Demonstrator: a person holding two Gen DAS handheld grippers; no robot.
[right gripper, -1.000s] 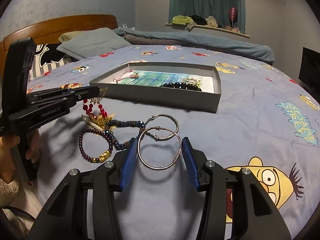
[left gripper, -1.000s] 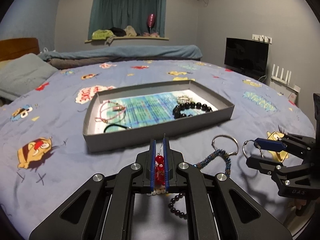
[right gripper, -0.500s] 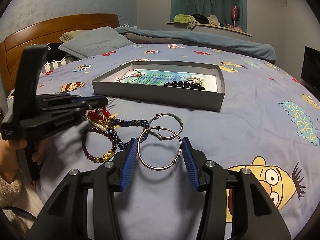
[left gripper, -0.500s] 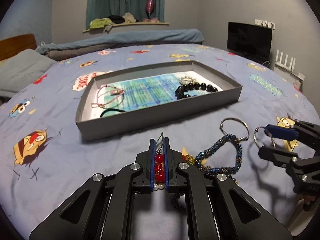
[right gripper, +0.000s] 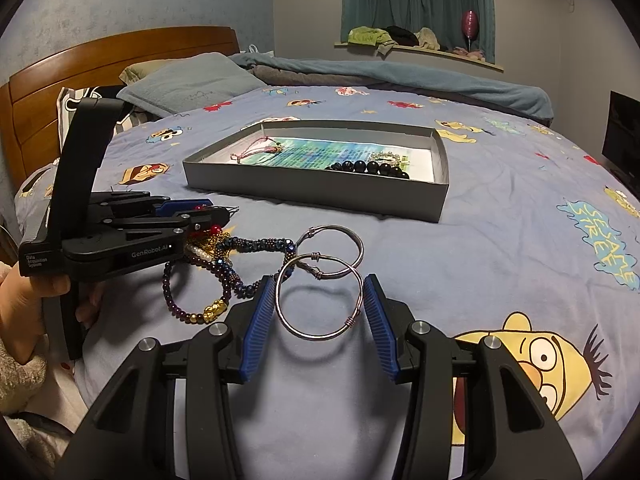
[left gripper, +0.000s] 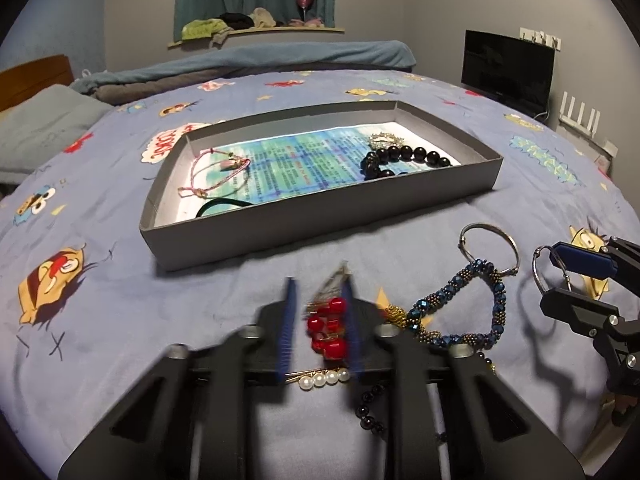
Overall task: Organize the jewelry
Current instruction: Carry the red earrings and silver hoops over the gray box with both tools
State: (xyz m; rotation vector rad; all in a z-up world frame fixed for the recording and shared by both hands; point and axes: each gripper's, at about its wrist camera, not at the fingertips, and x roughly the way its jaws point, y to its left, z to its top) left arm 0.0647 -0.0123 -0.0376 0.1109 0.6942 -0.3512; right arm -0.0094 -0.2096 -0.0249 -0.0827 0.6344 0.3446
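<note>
Two claws over jewelry on the bed, grey tray ahead.
Left view: left claw (left gripper: 318, 330) has just been opening, fingers apart, red bead piece (left gripper: 326, 334) loose between them; grey tray (left gripper: 320, 222) beyond. Right view: right claw (right gripper: 320, 320) clamped on silver hoop (right gripper: 318, 300); left claw (right gripper: 208, 216) off to its left.

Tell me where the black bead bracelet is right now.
In the left wrist view the black bead bracelet lies inside the grey tray, at its right end, just in front of a silver brooch.
</note>
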